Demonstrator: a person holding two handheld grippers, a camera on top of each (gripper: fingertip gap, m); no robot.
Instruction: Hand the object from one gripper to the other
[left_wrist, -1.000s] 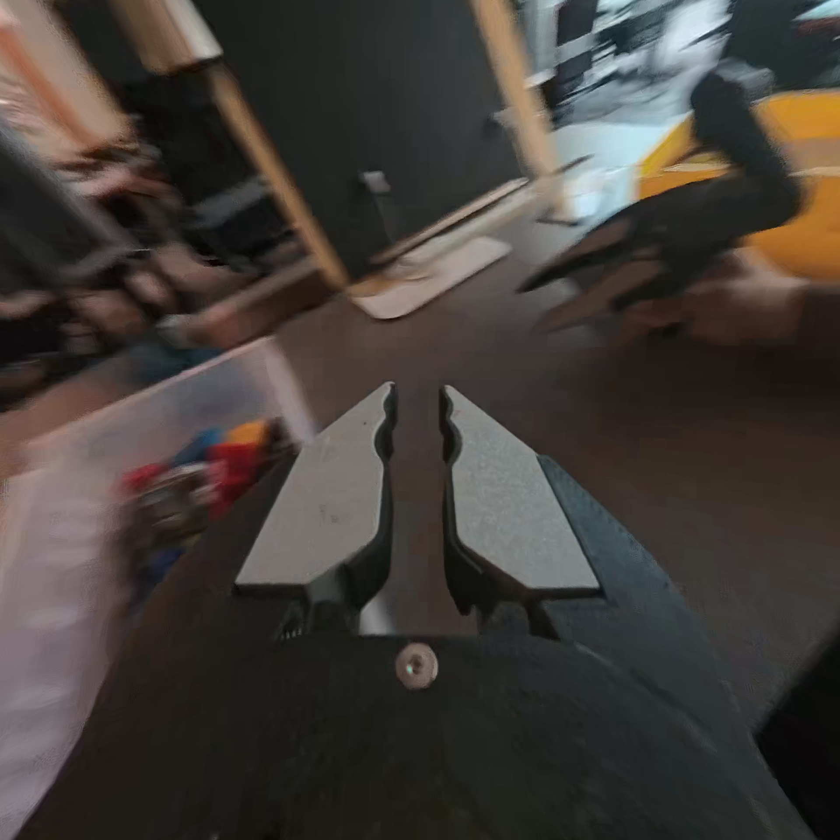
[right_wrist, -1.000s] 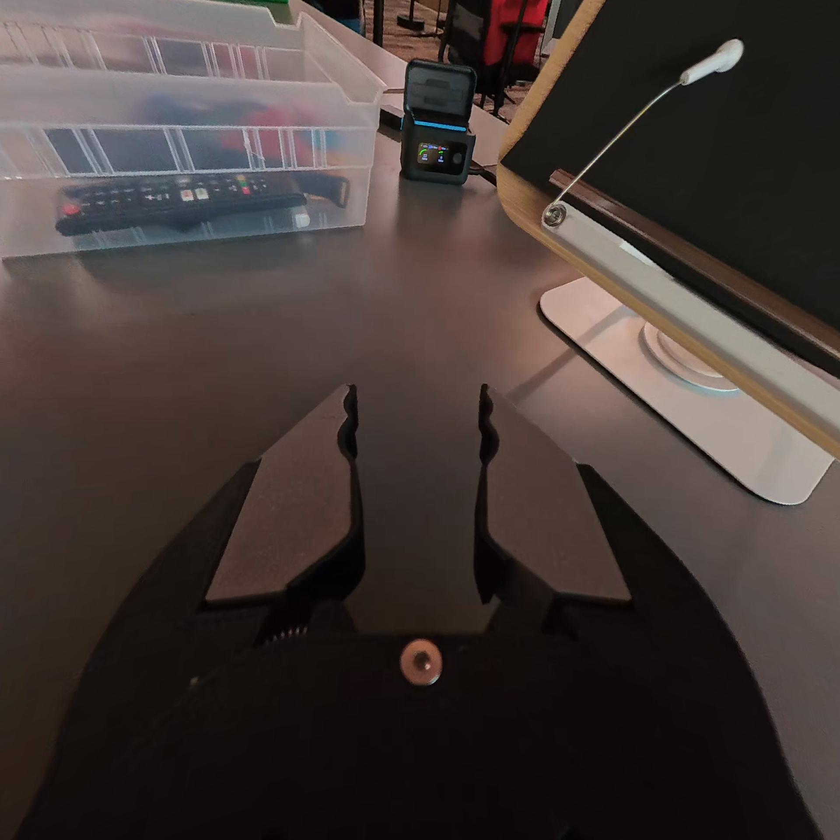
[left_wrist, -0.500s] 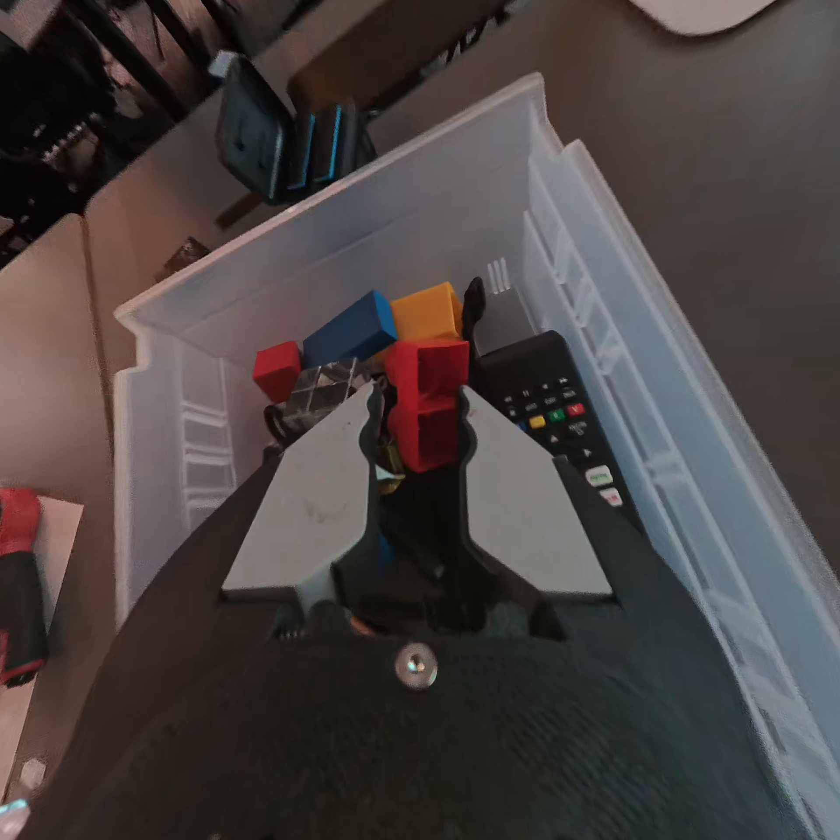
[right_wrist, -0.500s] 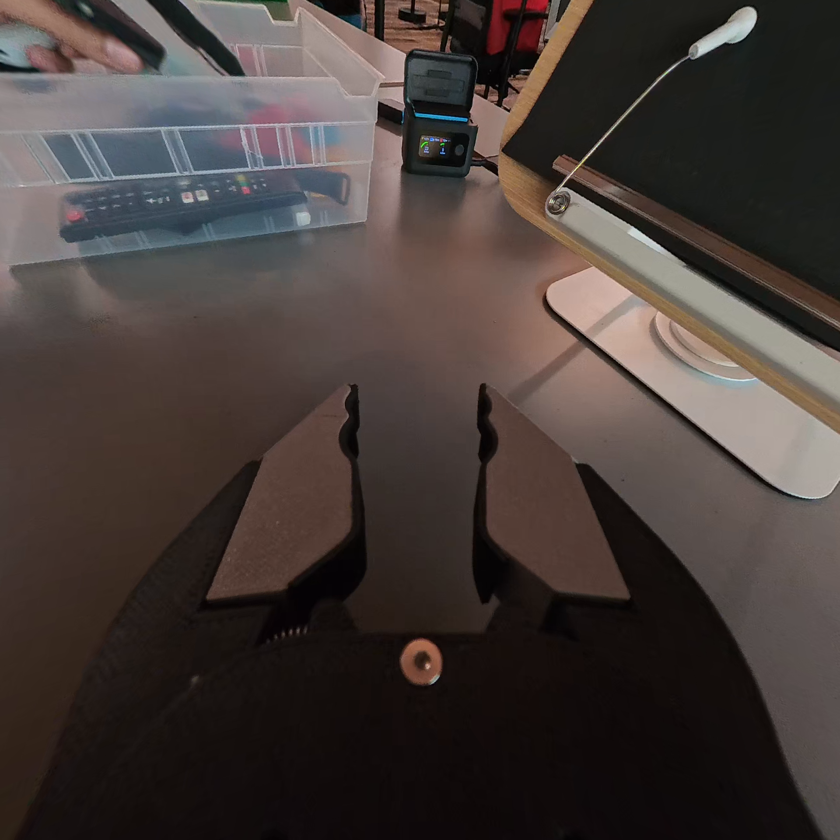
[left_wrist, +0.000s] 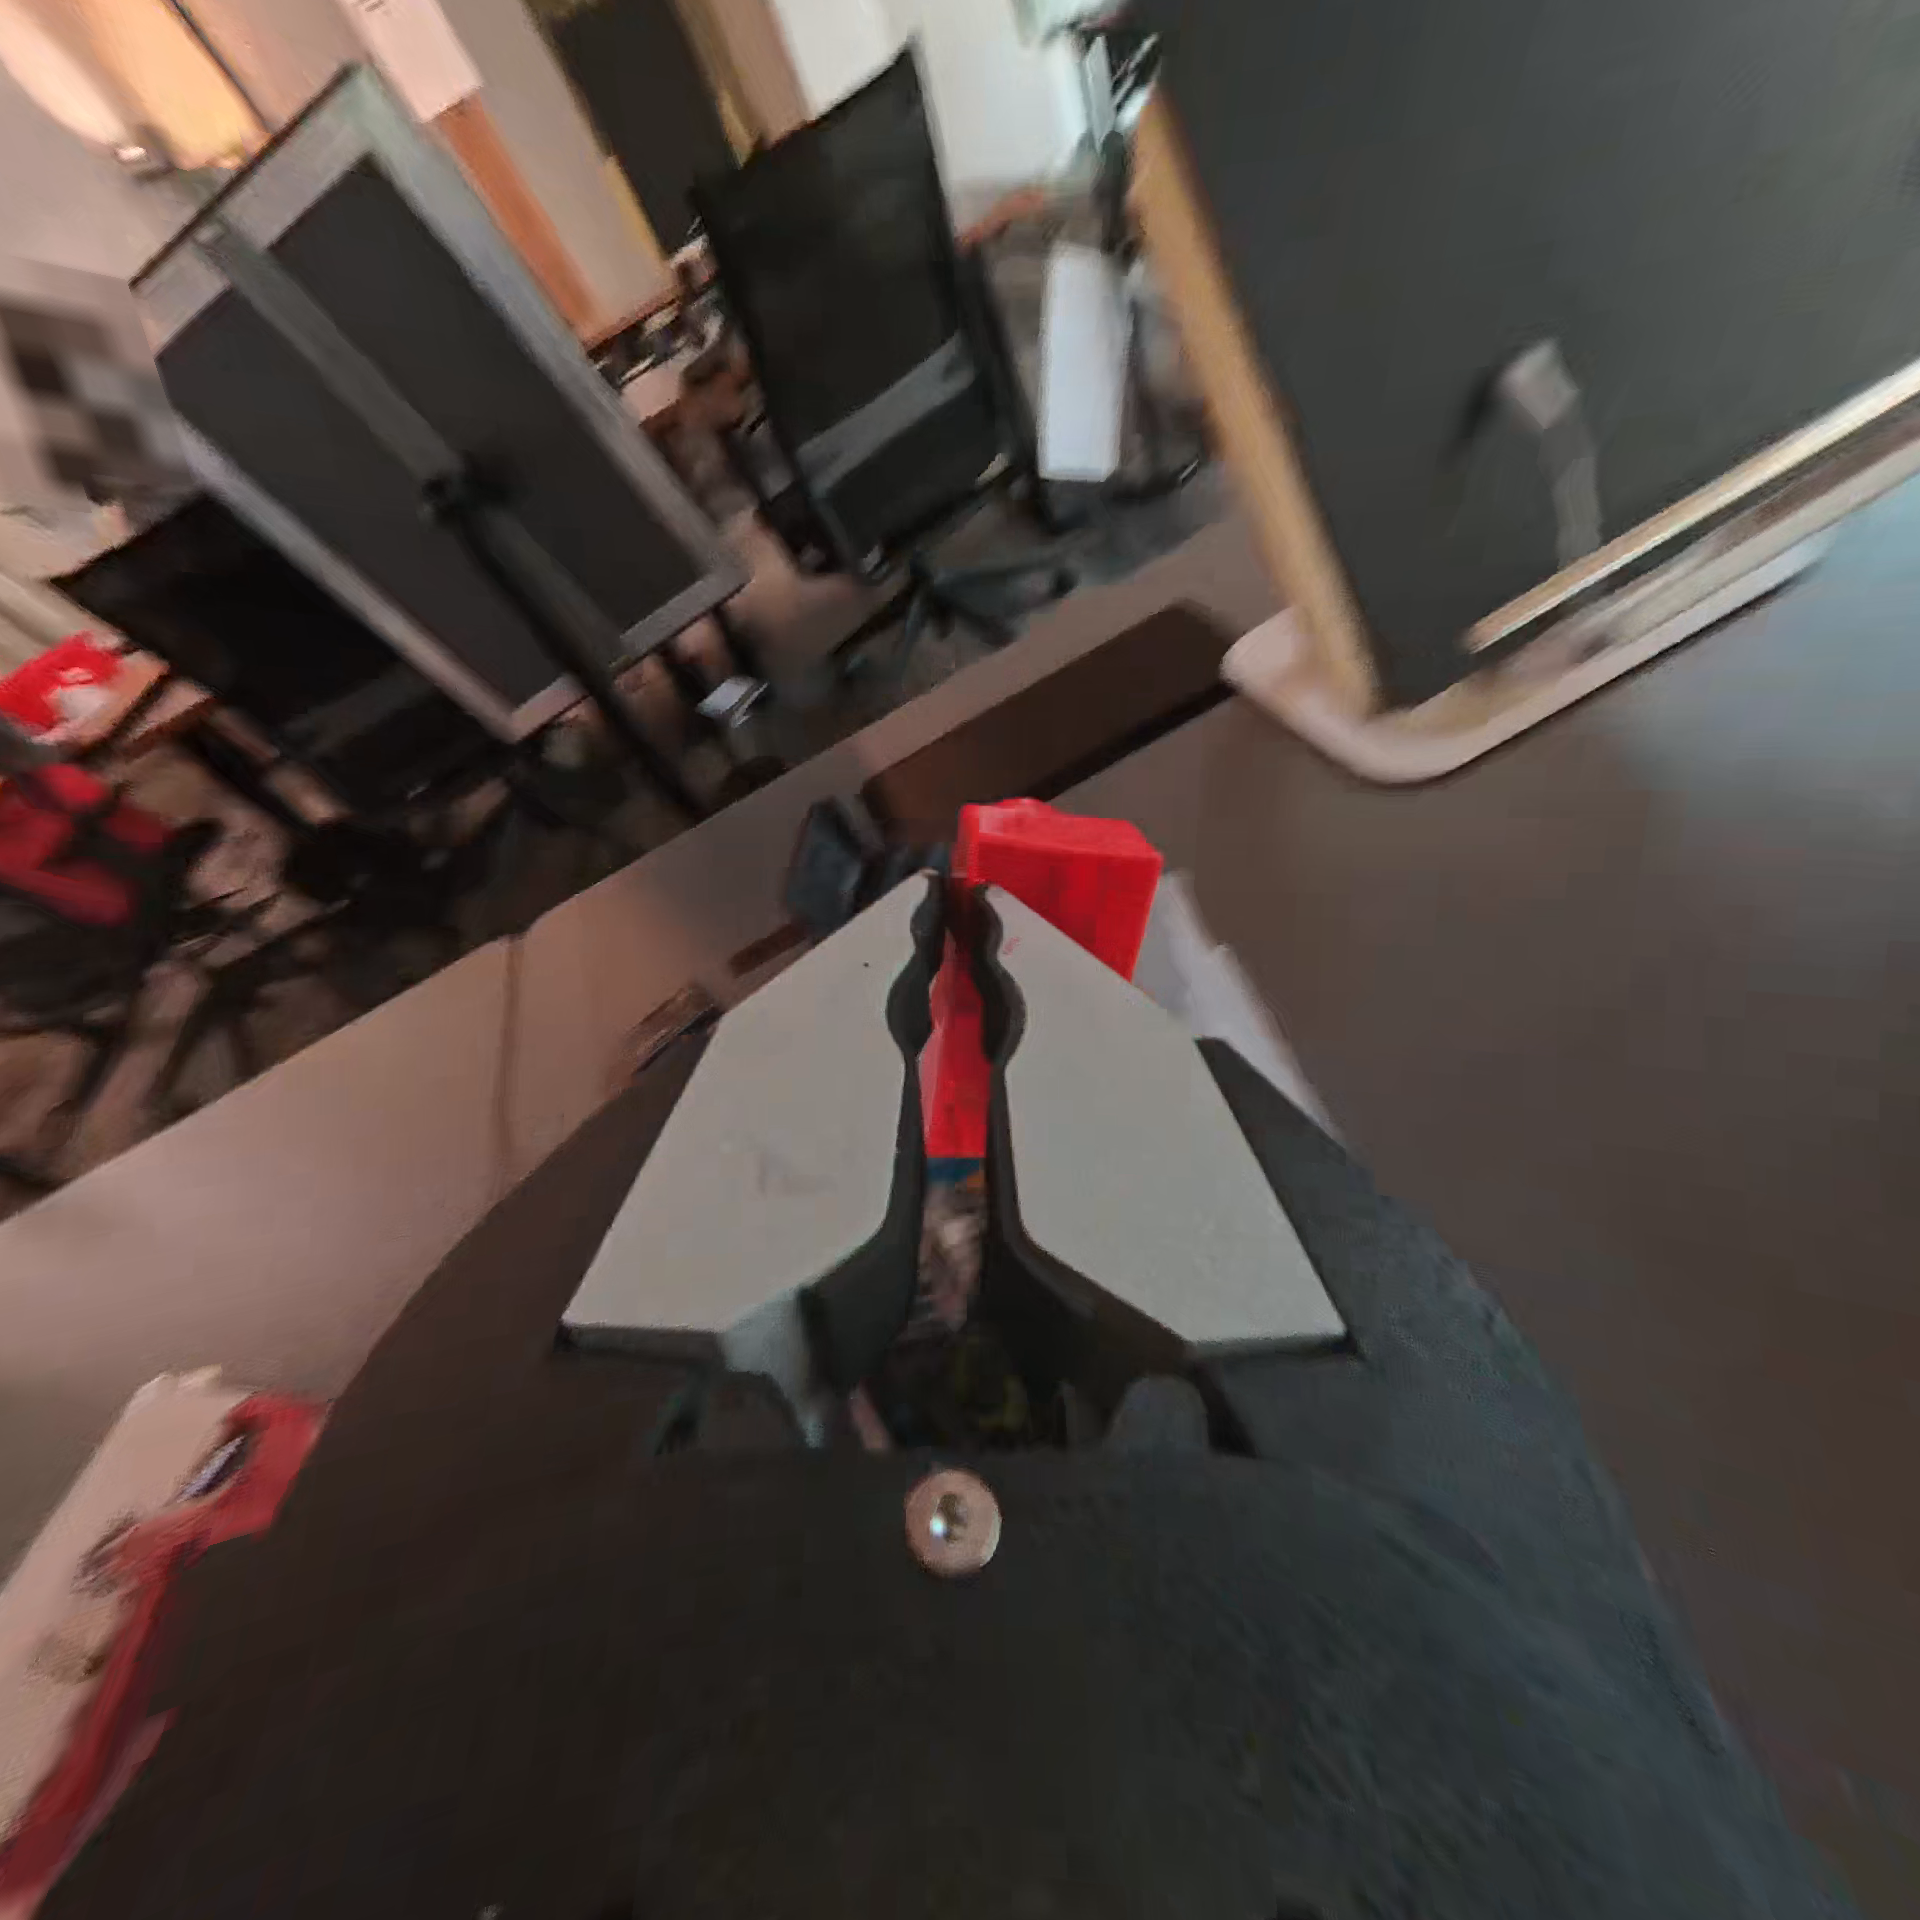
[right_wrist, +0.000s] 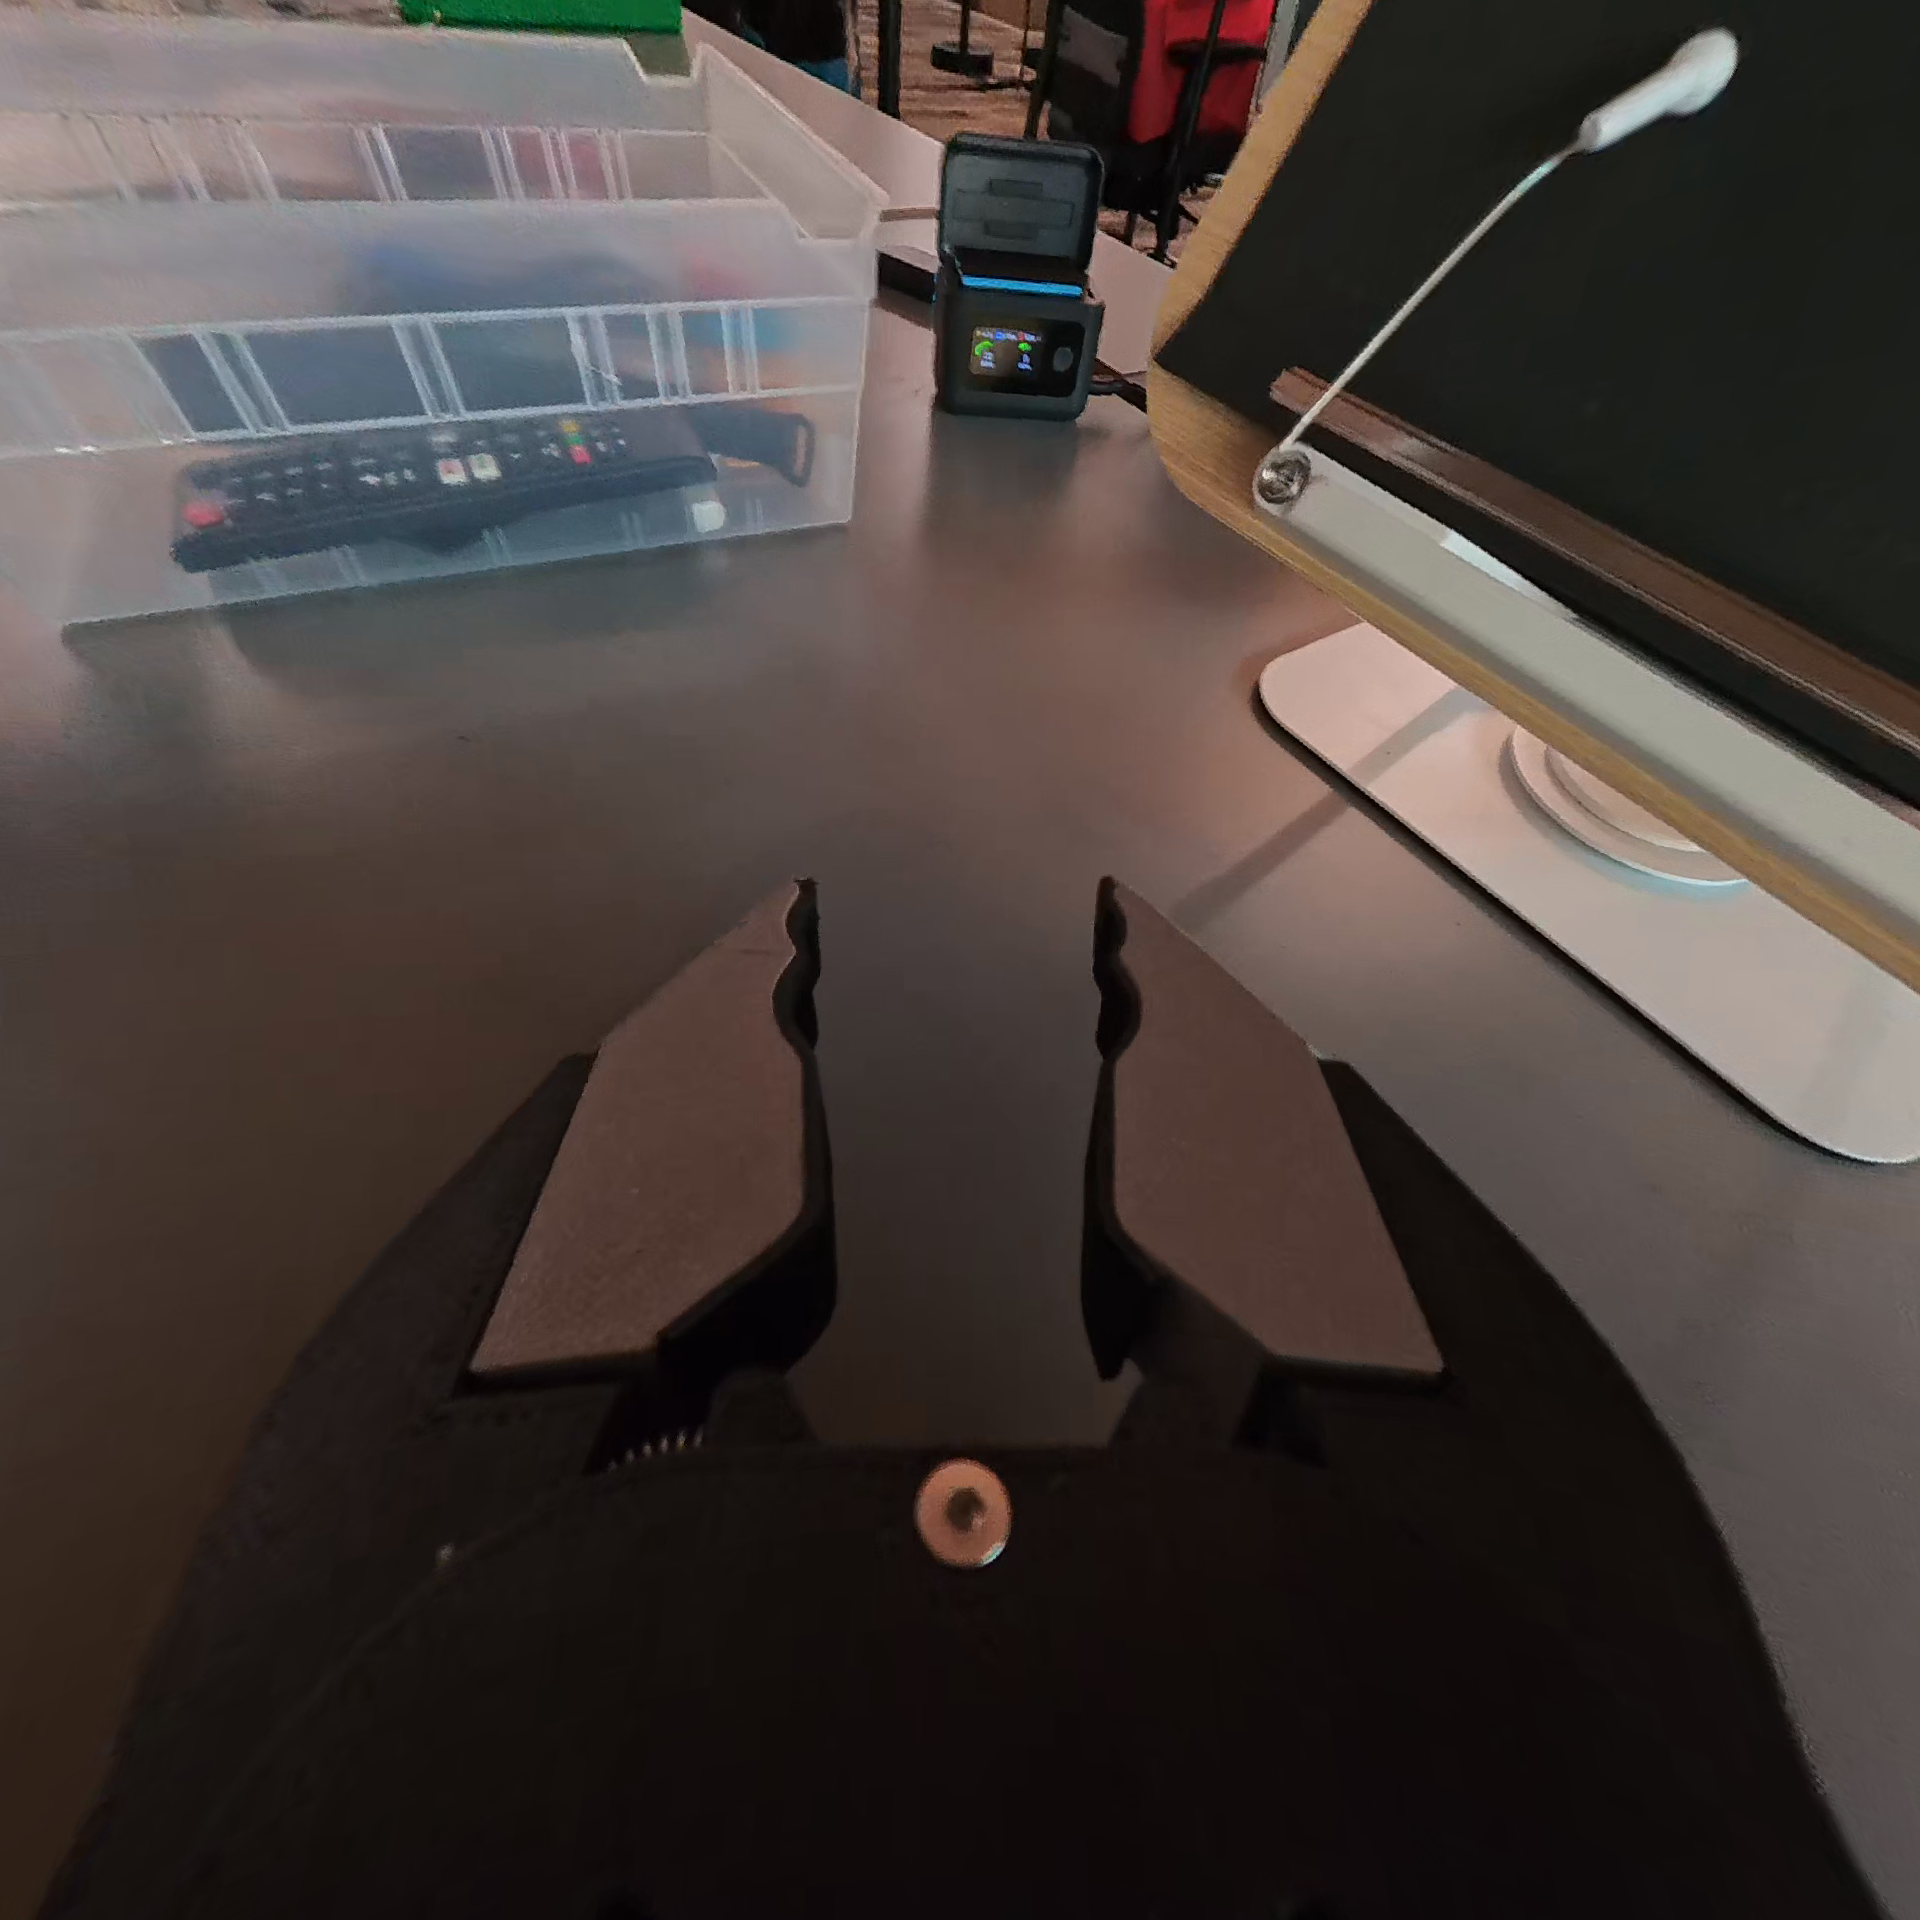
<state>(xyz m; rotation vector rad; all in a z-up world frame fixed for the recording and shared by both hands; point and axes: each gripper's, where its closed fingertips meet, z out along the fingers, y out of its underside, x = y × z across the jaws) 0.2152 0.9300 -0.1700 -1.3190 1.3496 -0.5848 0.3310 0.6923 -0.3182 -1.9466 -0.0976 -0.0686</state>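
Observation:
In the left wrist view my left gripper is shut on a red block. The block sticks out past the fingertips to the right, and its thin edge runs down between the pads. The gripper holds it raised above the dark table. The view is blurred by motion. In the right wrist view my right gripper is open and empty, low over the dark table. Neither gripper shows in the other's view.
A clear plastic bin at the back left holds a black remote and coloured blocks. A small black device with a lit screen stands behind it. A dark board on a white stand fills the right side. Left tips to right tips: about 30 cm.
My left gripper closed on the red block inside the bin and has lifted it out, swinging up over the table. The right gripper has stayed open and nearly still.

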